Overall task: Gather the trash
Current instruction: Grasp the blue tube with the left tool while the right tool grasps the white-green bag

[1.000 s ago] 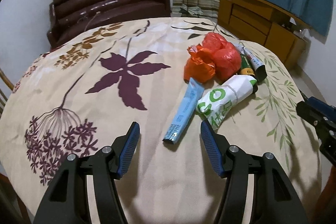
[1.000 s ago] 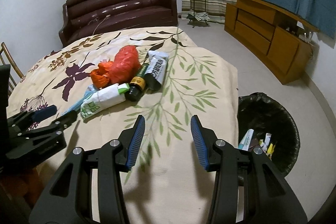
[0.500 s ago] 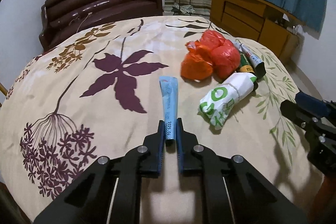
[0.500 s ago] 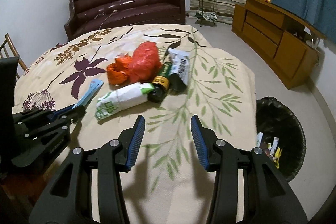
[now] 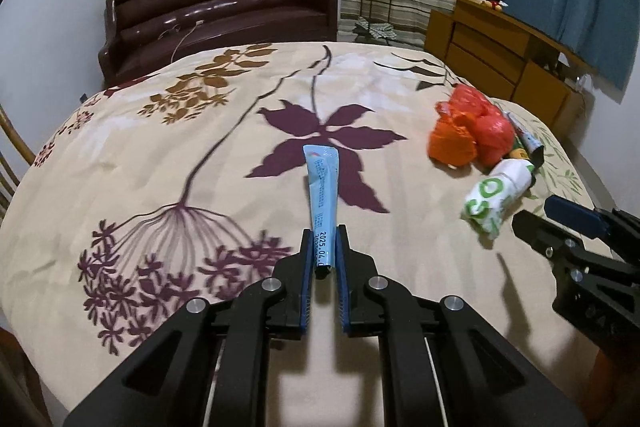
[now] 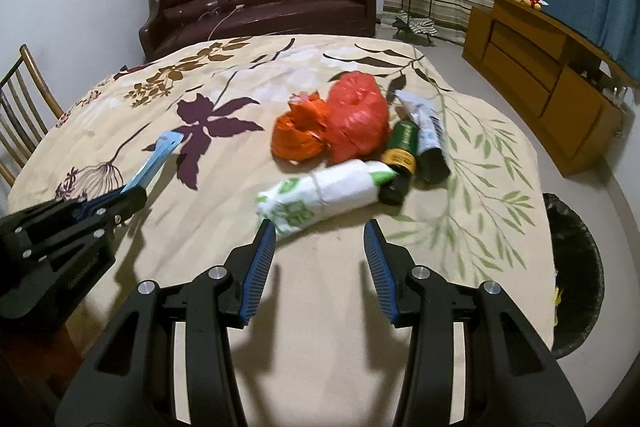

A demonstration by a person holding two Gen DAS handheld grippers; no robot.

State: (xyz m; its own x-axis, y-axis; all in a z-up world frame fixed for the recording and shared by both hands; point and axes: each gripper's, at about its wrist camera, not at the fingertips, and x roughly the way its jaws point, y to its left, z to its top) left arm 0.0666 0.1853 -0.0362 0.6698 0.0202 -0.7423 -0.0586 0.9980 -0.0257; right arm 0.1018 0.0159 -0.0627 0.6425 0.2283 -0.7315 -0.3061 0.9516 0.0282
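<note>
My left gripper is shut on the near end of a light blue tube wrapper, held above the floral tablecloth; it also shows in the right wrist view. My right gripper is open and empty, just short of a white and green rolled packet. Behind the packet lie orange and red plastic bags, a dark bottle with a yellow label and a grey packet. The same pile shows in the left wrist view.
A black-lined trash bin with some rubbish stands on the floor right of the table. A brown sofa is beyond the table, a wooden cabinet at right, a chair at left.
My left gripper closed on the blue tube wrapper and lifted it, moving left away from the pile. My right gripper moved forward toward the white and green packet, still open.
</note>
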